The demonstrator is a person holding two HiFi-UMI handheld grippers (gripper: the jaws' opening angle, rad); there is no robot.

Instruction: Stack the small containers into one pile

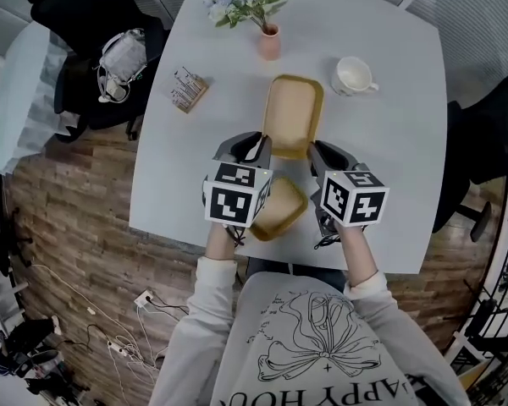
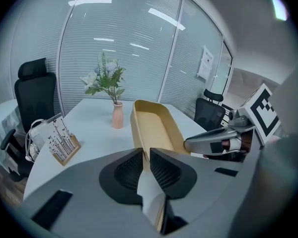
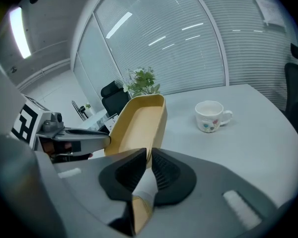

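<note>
A long tan container (image 1: 293,115) is held over the white table (image 1: 406,142), one gripper at each near corner. My left gripper (image 1: 262,145) is shut on its left rim, and the left gripper view shows the pads (image 2: 164,168) pinching the thin wall of the container (image 2: 156,128). My right gripper (image 1: 316,149) is shut on the right rim; its jaws close on the container (image 3: 139,123) in the right gripper view. A second, smaller tan container (image 1: 279,208) lies near the front table edge between the two marker cubes, partly hidden by them.
At the back of the table stands a pink vase with flowers (image 1: 269,41). A white mug (image 1: 353,76) sits at the back right and a small wooden card holder (image 1: 188,89) at the left. Black office chairs (image 1: 110,49) flank the table.
</note>
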